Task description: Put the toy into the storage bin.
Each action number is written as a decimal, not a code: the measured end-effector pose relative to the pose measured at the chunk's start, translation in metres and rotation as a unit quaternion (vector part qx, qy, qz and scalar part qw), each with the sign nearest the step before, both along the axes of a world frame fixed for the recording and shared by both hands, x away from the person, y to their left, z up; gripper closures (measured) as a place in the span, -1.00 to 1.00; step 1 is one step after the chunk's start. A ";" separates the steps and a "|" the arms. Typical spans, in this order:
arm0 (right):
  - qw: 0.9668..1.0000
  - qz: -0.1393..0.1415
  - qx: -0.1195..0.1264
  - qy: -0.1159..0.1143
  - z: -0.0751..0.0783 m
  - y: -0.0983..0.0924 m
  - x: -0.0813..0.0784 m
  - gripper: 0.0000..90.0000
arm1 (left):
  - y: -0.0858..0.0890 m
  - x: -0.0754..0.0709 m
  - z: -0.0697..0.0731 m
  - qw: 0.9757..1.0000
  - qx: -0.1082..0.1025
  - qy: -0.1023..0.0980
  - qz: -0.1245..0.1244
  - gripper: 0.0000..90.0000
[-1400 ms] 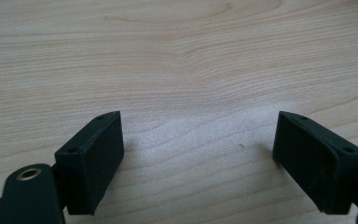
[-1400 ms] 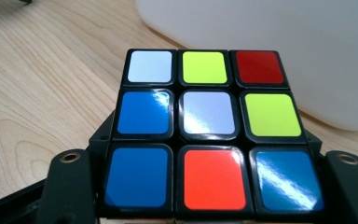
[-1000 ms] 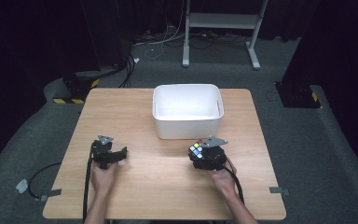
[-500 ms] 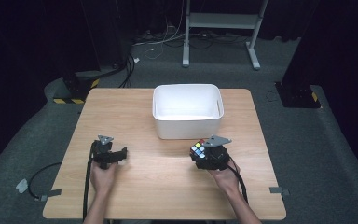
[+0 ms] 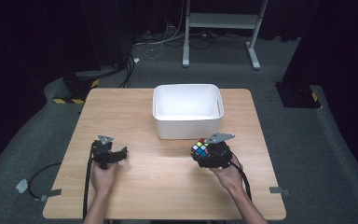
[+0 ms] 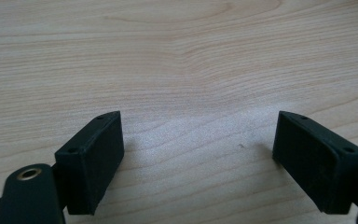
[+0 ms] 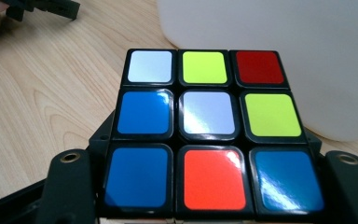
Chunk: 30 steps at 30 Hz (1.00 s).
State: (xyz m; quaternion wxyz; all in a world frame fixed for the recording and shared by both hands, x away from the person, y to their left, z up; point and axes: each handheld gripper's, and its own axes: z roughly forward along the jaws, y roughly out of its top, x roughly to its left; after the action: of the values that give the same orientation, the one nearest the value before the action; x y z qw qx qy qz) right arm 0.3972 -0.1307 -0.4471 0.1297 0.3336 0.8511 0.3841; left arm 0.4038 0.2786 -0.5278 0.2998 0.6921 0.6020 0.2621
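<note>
- The right gripper (image 5: 204,154) clamps the cube (image 5: 200,149) just near of the bin (image 5: 188,112), likely to drop it in.
- The left gripper (image 5: 116,154) rests open and empty on the table (image 5: 135,107), out of the way.

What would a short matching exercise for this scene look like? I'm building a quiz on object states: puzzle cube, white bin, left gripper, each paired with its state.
Things:
1. puzzle cube
2. white bin
3. left gripper

States:
A. jaws apart over bare table
B. clamped in the right gripper
C. standing at the table's far middle, nothing inside

Pairs: 1-B, 2-C, 3-A
</note>
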 end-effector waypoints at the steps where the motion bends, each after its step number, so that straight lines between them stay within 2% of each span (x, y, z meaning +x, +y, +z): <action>1: 1.000 0.002 0.001 0.003 0.000 -0.001 0.000 -0.25 | 0.000 0.000 0.000 1.000 0.000 0.000 0.000 -0.63; 4: 1.000 0.004 0.001 0.007 0.001 -0.003 0.000 -0.25 | 0.000 0.000 0.000 1.000 0.000 0.000 0.000 -0.63; 11: 1.000 0.007 -0.009 -0.005 0.007 -0.005 0.000 -0.25 | 0.000 0.000 0.000 1.000 0.000 0.000 0.000 -0.63; 30: 1.000 0.025 -0.008 -0.012 0.028 -0.009 0.003 -0.25 | 0.000 0.000 0.000 1.000 0.000 0.000 0.000 -0.63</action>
State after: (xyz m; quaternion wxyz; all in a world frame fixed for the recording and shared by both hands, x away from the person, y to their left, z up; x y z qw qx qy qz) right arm 0.4000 -0.1400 -0.4193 0.1331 0.3068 0.8604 0.3845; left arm 0.4038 0.2787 -0.5278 0.2999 0.6920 0.6021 0.2620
